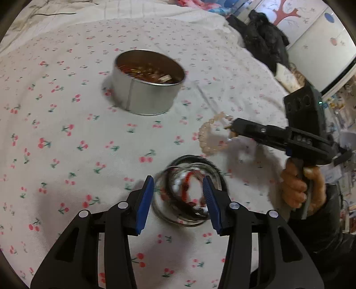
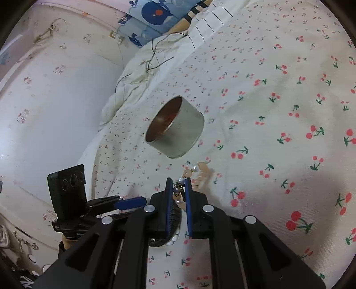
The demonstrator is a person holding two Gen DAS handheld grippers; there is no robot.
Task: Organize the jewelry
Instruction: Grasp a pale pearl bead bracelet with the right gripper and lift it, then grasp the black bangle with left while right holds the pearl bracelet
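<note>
Cherry-print bedsheet covers the whole working surface, white with small red cherries and green stems. A round metal tin sits on it, open at the top, with reddish and gold pieces lying inside that are too blurred to name. Nearer the person stands a small clear glass jar, also open, holding a tangle of dark cords, red thread and white beads.

The left gripper hangs above that jar with its blue pads apart on either side of the mouth; nothing is pinched between them, and the pads do not press on the glass.

The right gripper is closed on a pale pink beaded bracelet, the blue pads nipping one short stretch of beads near a small dark charm. Most of the loop hangs free beyond the fingertips, lifted off the sheet, between the tin and the jar and to the right of both. A hand in a dark sleeve grips that tool's handle.

Beyond the sheet a thin black cable trails over a rumpled white quilt, and a blue whale-print pillow lies against the wall.
</note>
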